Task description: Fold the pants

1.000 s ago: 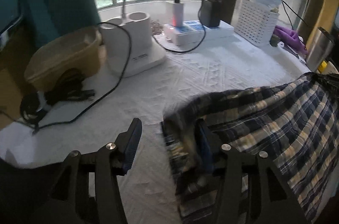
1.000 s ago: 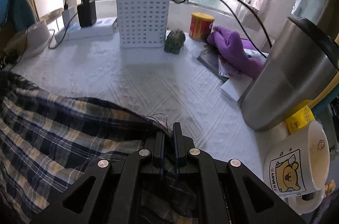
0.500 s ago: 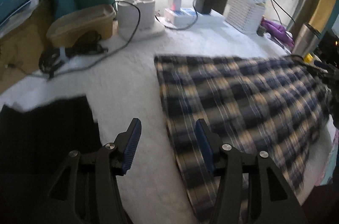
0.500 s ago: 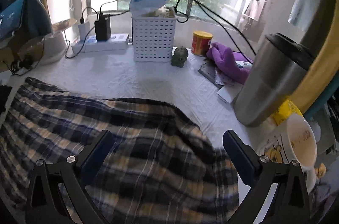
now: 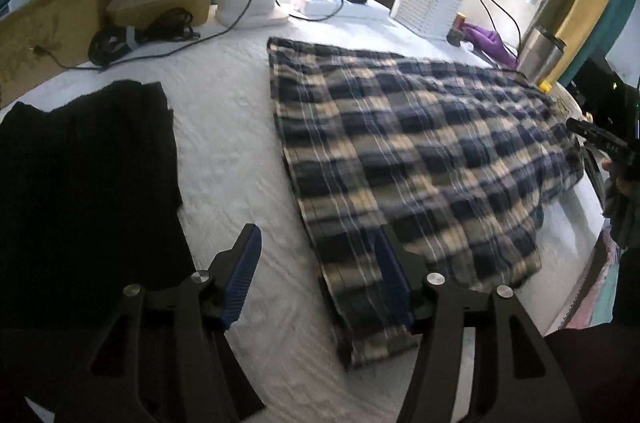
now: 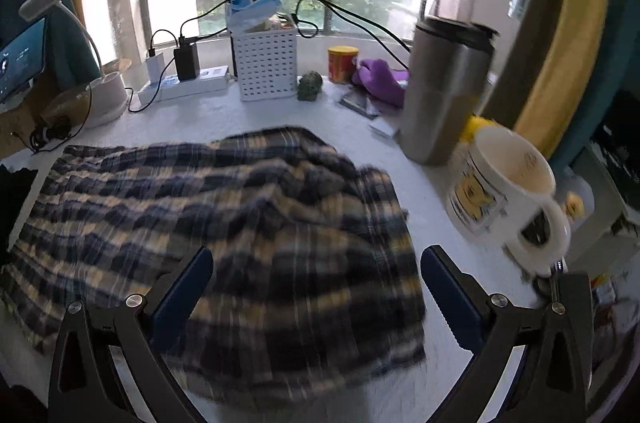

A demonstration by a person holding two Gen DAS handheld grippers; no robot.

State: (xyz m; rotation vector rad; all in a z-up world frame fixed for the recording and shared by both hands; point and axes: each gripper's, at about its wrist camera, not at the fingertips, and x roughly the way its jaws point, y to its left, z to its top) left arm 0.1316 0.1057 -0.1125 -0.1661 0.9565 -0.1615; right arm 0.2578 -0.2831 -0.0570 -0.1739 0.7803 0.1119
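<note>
Your plaid pants (image 5: 404, 147) lie spread on the white tablecloth, a folded panel of navy, cream and tan checks with thin white lines. Their straight left edge runs from the window side toward you. The right end is rumpled, with loose ridges in the fabric.

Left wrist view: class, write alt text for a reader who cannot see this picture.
Plaid pants lie spread flat on a white table cover, with the open left gripper hovering above their near edge. A black garment lies to the left; a cable bundle and a white basket sit near the window.
</note>
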